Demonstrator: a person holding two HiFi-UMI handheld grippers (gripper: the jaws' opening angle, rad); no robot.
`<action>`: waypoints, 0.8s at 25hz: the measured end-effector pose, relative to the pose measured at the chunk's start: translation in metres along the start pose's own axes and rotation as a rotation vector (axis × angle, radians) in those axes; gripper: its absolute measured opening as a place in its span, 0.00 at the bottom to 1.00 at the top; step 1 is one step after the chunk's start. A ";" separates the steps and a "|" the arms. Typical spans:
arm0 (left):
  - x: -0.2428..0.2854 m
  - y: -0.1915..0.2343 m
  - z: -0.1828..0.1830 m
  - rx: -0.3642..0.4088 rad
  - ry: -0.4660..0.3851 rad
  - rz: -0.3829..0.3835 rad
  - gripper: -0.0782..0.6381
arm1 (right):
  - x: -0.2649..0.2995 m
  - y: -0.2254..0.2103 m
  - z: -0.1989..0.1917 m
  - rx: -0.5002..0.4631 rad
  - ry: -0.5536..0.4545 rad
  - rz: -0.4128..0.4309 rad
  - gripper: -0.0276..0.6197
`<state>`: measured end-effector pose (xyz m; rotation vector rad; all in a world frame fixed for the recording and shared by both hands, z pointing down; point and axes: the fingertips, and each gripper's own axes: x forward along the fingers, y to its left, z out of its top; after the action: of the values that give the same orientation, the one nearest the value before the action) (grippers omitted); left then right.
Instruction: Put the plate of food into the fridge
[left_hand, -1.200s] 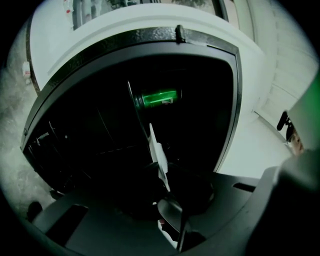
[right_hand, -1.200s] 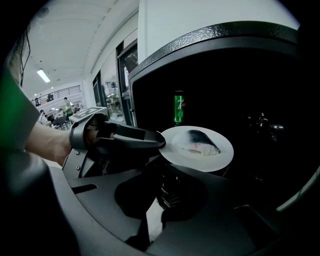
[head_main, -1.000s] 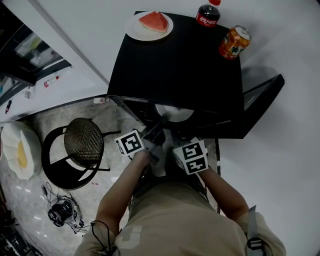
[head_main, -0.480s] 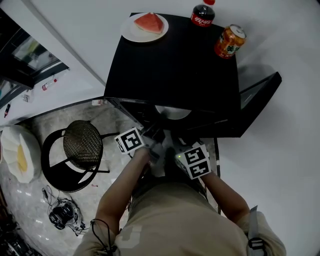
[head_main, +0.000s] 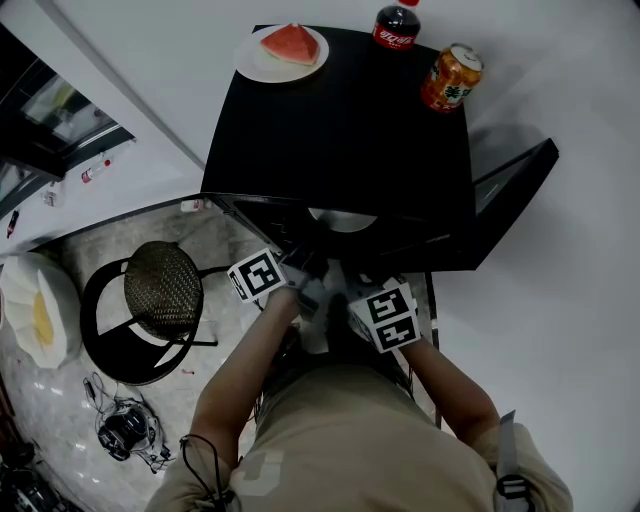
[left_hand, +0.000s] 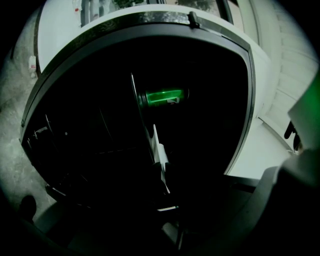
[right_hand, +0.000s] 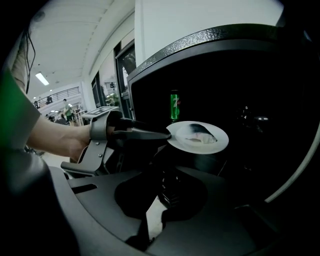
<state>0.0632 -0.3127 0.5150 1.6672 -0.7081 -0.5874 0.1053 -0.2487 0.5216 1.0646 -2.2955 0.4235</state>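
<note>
**Item: plate of food, at the fridge mouth**

Head view. The fridge (head_main: 340, 110) is a low black box and its door (head_main: 515, 190) is swung wide to my right. The plate of food (head_main: 342, 219) shows as a pale disc just inside the opening, under the top edge. My left gripper (head_main: 305, 280) reaches towards it. My right gripper (head_main: 360, 300) sits just beside the left one, in front of the opening. On the fridge top, well apart from the work, are a slice of watermelon on its own dish (head_main: 290, 48), a cola bottle (head_main: 396, 25) and a can (head_main: 450, 77).

Left gripper view. The camera looks into the dark interior. The plate (left_hand: 156, 150) reads as a thin white sliver seen edge-on, running out from the jaws, which are too dark to make out here. A green bottle (left_hand: 162, 96) glows further back.

Right gripper view. This gives the clearest record. The left gripper's jaws are pinched on the near rim of the plate (right_hand: 197, 137), holding it level so the food stays put. I cannot tell whether the plate has touched a shelf. The right gripper's own jaws look pressed together with nothing between them. I judge it is held back to leave the opening free. The green bottle (right_hand: 174, 106) stands upright behind the plate, so any further push needs care.
</note>
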 end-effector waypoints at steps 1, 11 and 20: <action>0.000 0.000 0.000 0.000 -0.002 0.000 0.15 | 0.002 -0.002 0.003 -0.005 -0.006 -0.009 0.08; 0.006 0.000 -0.002 0.008 0.043 -0.018 0.15 | 0.020 -0.013 0.031 -0.017 -0.048 -0.040 0.08; 0.005 -0.002 0.000 0.031 0.056 -0.016 0.15 | 0.025 -0.011 0.036 -0.059 -0.052 -0.036 0.08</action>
<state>0.0672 -0.3162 0.5134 1.7128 -0.6671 -0.5414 0.0875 -0.2883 0.5092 1.0976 -2.3157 0.3148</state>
